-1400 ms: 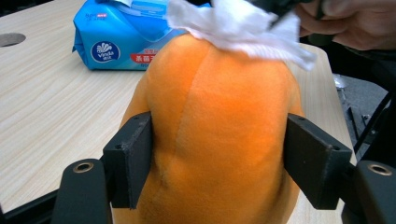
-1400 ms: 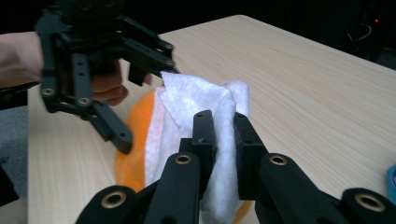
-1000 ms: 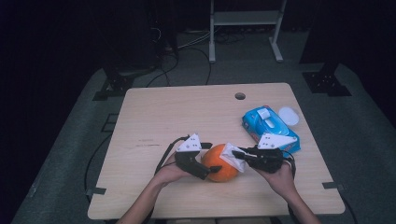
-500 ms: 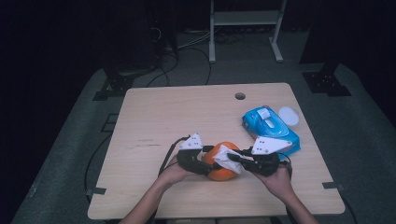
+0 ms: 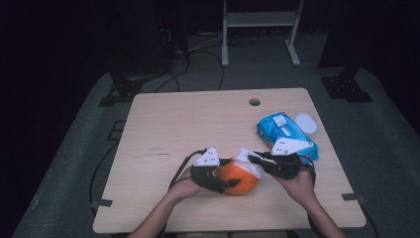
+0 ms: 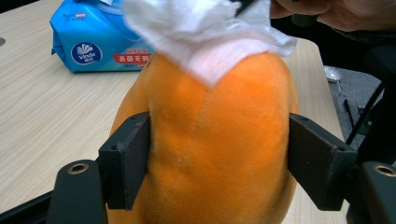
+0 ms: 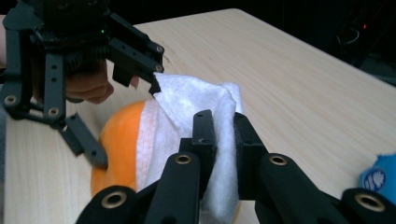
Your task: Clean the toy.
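A: Where is the orange plush toy point(image 5: 238, 178) at this entry?

B: On the wooden table point(image 5: 198, 124), near the person's edge, between the two hands. A white tissue point(image 5: 249, 162) lies draped over its top on the right-hand side.

A: Change since the earlier frames?

B: The left gripper point(image 5: 224, 183) has just been closing its jaws. A second ago they stood wide beside the toy; now, in the left gripper view, both black pads press into the plush flanks point(image 6: 219, 154), one on each side. So the toy is clamped.

A: And the right gripper point(image 5: 257, 159)?

B: Its jaws are pinched narrow on a fold of the tissue point(image 7: 219, 140), seen plainly in the right gripper view. The tissue rests against the toy's upper surface.

A: Reading for the work in hand?

B: My judgement: the left side now steadies the toy so that the right can wipe it with the tissue. The wipe itself looks about to start, not finished.

A: Surroundings?

B: A blue tissue pack point(image 5: 285, 136) sits well to the right on the table, with a small white lid point(image 5: 305, 122) just behind it.
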Available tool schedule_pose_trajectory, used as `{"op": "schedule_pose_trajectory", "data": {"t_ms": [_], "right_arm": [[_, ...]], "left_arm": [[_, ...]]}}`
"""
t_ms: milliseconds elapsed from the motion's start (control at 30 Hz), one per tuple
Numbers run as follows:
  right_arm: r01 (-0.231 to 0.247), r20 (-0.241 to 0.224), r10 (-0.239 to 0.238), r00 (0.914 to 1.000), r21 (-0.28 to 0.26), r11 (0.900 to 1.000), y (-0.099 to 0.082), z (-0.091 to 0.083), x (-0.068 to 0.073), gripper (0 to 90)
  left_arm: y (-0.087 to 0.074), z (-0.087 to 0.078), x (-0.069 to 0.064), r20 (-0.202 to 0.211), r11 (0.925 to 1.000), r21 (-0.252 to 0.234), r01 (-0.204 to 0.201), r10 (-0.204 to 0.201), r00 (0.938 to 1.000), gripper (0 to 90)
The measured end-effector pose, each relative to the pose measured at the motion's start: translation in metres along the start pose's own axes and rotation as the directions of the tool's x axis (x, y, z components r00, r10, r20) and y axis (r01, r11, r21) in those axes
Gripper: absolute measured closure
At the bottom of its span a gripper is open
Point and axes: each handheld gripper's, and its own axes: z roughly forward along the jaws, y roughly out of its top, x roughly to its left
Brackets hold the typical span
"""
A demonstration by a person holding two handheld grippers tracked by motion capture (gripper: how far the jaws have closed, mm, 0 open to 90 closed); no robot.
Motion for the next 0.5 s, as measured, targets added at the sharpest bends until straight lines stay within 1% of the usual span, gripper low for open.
{"op": "schedule_pose_trajectory", "data": {"t_ms": [67,167,233,300,333,400,433,500], "right_arm": [[-0.012,-0.007,0.012,0.9999,0.004,0.9999,-0.003,-0.005,0.0,81.6],[0.001,-0.014,-0.001,0.9999,0.01,1.0,-0.001,-0.006,0.006,81.7],[0.022,-0.033,-0.021,0.9992,0.011,0.9997,0.004,-0.003,0.011,81.6],[0.04,-0.057,-0.039,0.9976,0.022,0.999,0.008,0.003,0.017,81.6],[0.05,-0.067,-0.048,0.9966,0.032,0.9982,0.011,0.007,0.019,81.6],[0.057,-0.081,-0.053,0.9953,0.044,0.9974,0.014,0.012,0.02,81.6],[0.056,-0.08,-0.052,0.9954,0.05,0.9972,0.016,0.014,0.02,81.7],[0.041,-0.074,-0.036,0.9966,0.059,0.9974,0.016,0.017,0.015,81.7]], "left_arm": [[0.0,0.002,-0.002,0.002,0.9999,-0.003,-0.011,0.011,0.9999,26.9],[0.003,0.005,-0.007,-0.003,0.9987,0.014,-0.048,0.049,0.9988,27.2],[0.004,0.006,-0.01,-0.005,0.9969,0.027,-0.073,0.074,0.9973,27.4],[0.005,0.007,-0.014,-0.004,0.9935,0.043,-0.106,0.106,0.9944,27.5],[0.005,0.008,-0.016,-0.001,0.9923,0.048,-0.114,0.114,0.9935,27.6],[0.006,0.008,-0.019,0.01,0.9882,0.058,-0.142,0.141,0.9899,27.6],[0.005,0.009,-0.02,0.017,0.987,0.058,-0.15,0.149,0.9887,27.8],[0.004,0.009,-0.02,0.023,0.9874,0.052,-0.15,0.149,0.9886,28.5]]}}
